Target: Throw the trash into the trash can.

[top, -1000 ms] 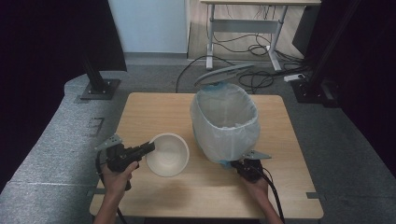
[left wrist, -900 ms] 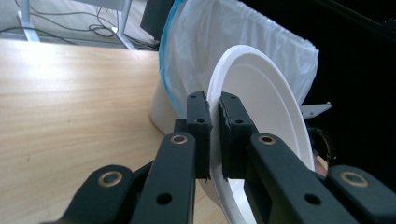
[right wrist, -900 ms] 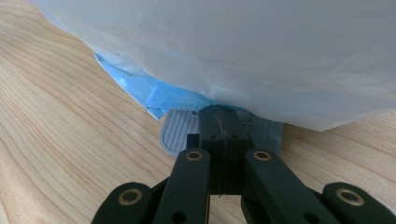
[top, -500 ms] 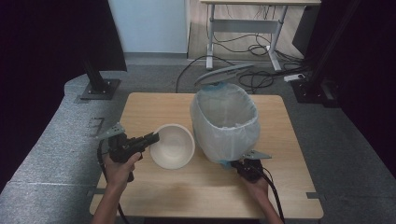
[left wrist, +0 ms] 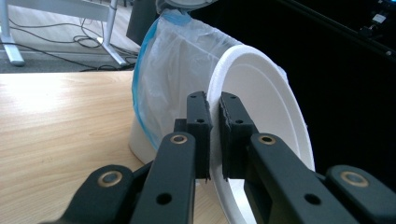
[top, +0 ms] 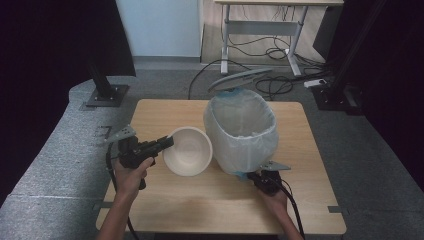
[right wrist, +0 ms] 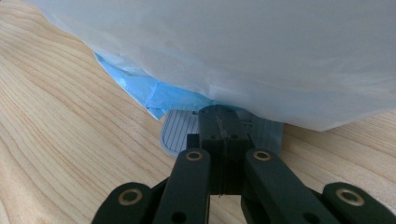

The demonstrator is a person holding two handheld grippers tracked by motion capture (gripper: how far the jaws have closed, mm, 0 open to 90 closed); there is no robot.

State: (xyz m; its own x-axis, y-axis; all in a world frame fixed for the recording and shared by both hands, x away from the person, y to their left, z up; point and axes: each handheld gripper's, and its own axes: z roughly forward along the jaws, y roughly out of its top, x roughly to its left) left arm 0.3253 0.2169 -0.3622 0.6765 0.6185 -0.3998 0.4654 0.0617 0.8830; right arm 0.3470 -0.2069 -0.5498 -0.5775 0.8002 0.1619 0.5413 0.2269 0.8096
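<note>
Left gripper [top: 167, 142] is clamped on the rim of the round white foam bowl [top: 187, 150], tilted, left of the bag-lined white pedal bin [top: 241, 131]; right gripper [top: 252, 175], jaws pressed together, sits on the bin's grey ribbed pedal [right wrist: 177, 130].

Bowl [top: 187, 150] just left of the lined bin [top: 241, 131] on the table [top: 210, 200], pedal [right wrist: 180, 130] at the bin's near foot
</note>
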